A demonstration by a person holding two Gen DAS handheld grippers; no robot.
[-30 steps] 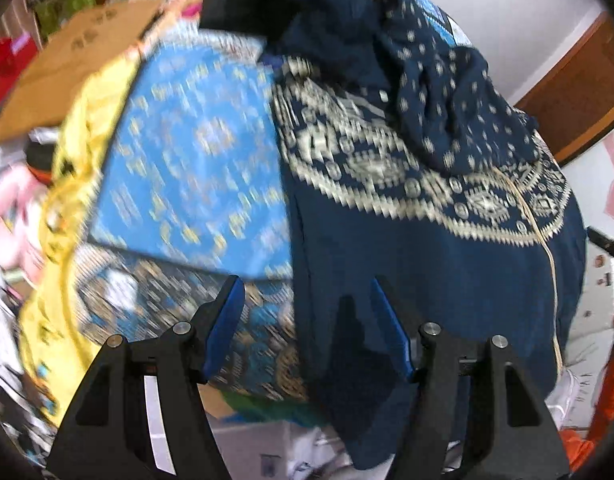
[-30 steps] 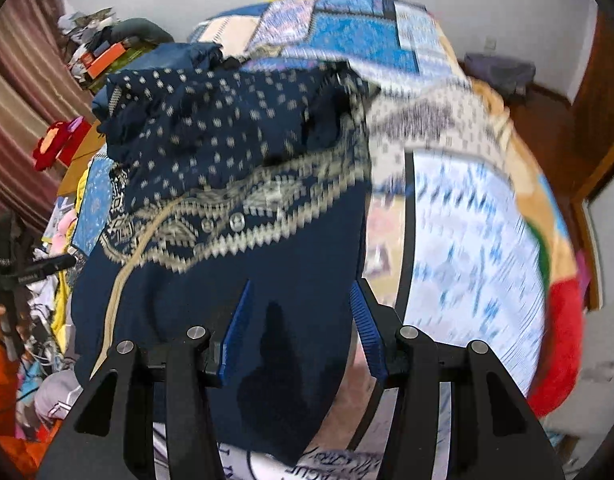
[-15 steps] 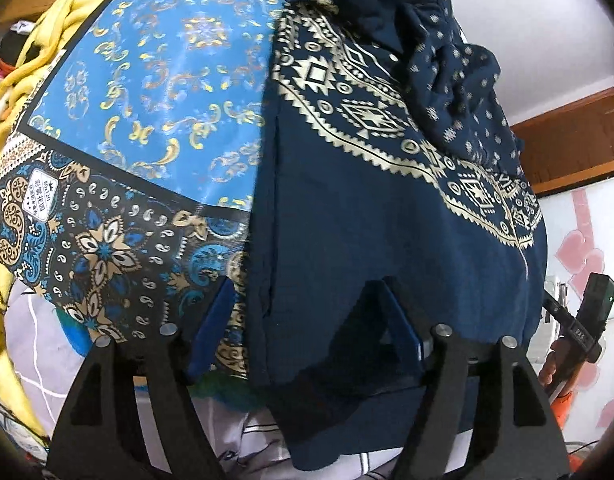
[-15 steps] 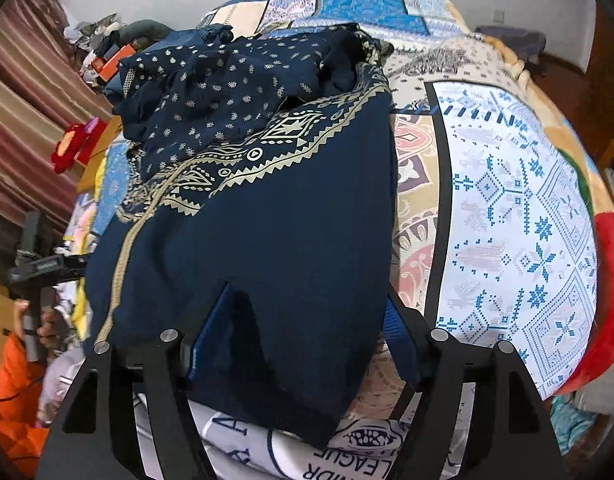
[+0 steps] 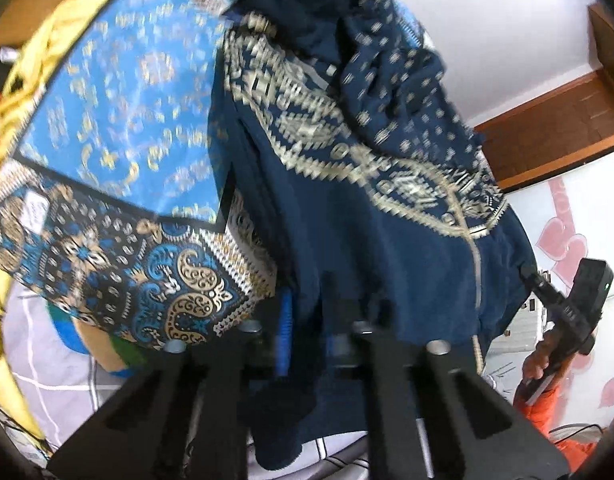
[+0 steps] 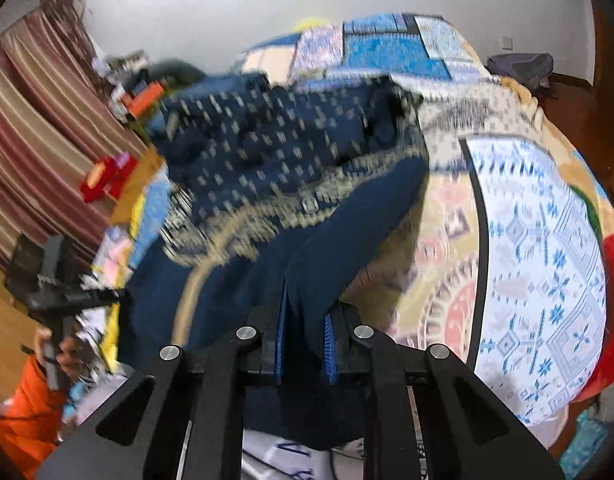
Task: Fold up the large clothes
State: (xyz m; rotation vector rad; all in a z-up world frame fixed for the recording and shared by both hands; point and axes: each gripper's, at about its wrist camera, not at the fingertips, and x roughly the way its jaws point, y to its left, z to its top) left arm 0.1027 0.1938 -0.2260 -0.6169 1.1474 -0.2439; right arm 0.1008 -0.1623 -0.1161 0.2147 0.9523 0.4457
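The quilt (image 6: pixel 539 240) is covering the bed, and the navy garment (image 5: pixel 367 216) is lying on it lengthwise, its long axis running from the near hem out toward twelve o'clock, where the dotted part (image 6: pixel 267 148) is bunching up. In the right wrist view the cloth is spreading from six o'clock up to eleven; in the left wrist view it is fanning toward one o'clock. Both hands are sitting at the near hem, about equally close, one at each corner. The left gripper (image 5: pixel 307 328) is closing its jaws on the hem, with cloth between them. The right gripper (image 6: pixel 305 340) is pinching the hem, which is rising in a taut ridge from its blue pads (image 6: pixel 280 344). Judging by this, the coming move is carrying the hem toward twelve o'clock, along the long axis.
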